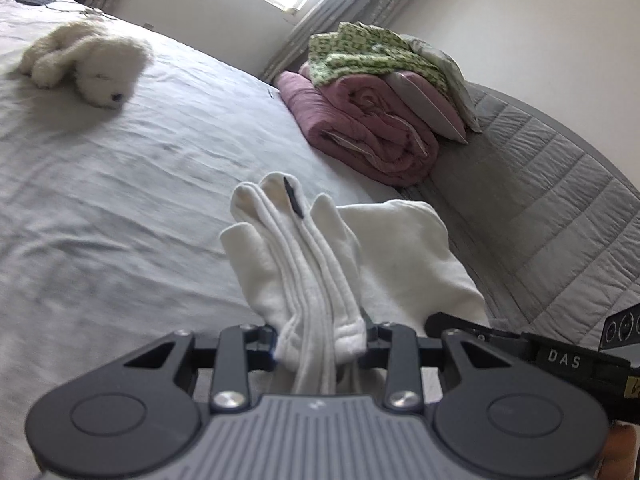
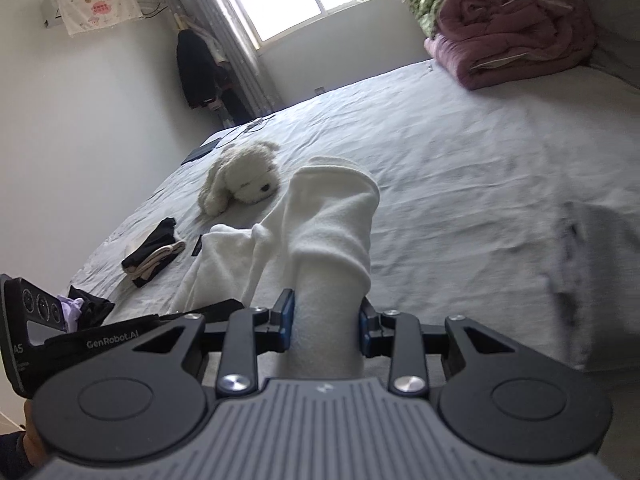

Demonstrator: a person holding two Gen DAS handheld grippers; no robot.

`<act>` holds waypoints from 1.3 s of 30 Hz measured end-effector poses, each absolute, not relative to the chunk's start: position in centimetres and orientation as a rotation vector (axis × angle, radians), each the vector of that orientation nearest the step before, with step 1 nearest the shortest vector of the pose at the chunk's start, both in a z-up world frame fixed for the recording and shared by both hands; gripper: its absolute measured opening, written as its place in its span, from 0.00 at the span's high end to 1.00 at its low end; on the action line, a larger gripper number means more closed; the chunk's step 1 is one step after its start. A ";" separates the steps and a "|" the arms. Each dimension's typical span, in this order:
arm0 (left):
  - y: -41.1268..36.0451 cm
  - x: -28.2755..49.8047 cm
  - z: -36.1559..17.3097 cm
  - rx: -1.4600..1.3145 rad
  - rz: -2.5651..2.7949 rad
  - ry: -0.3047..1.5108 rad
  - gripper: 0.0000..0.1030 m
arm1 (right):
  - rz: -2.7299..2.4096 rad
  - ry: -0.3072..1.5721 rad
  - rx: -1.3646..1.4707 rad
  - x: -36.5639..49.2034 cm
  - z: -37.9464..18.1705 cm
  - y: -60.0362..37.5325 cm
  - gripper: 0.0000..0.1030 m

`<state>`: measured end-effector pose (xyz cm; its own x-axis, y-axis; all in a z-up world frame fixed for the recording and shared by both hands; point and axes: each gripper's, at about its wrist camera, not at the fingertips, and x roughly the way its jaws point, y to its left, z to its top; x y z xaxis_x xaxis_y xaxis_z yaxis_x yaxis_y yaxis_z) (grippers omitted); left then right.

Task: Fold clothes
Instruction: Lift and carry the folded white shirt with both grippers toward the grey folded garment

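The left gripper (image 1: 320,344) and right gripper (image 2: 326,326) both have jaws closed on the white garment (image 1: 304,264), held above the bed (image 1: 120,200); its long axis runs straight away from each.

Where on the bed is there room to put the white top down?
The widest bare sheet lies between the toy dog and the pink quilt. It is crowded left of the dog, by the dark clothes. Both the left claw and right claw hold the white top.
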<state>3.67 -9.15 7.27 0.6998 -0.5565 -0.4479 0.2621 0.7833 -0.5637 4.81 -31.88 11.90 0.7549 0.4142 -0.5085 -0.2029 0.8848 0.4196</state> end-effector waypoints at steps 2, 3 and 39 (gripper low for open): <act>-10.7 3.9 7.0 -0.504 -0.484 0.655 0.67 | 0.329 0.628 0.349 4.5 12.0 -33.1 0.67; -11.6 4.0 6.9 -0.512 -0.488 0.658 0.67 | 0.319 0.620 0.351 4.3 12.1 -33.9 0.67; -37.8 7.0 8.0 -0.573 -0.650 0.704 0.67 | -0.030 0.479 0.509 0.3 11.5 -57.7 0.67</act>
<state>7.02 -37.83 7.96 0.5867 -0.7048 -0.3988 0.3417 0.6619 -0.6672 0.29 -57.66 11.50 0.8896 0.0890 -0.4480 0.1447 0.8754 0.4613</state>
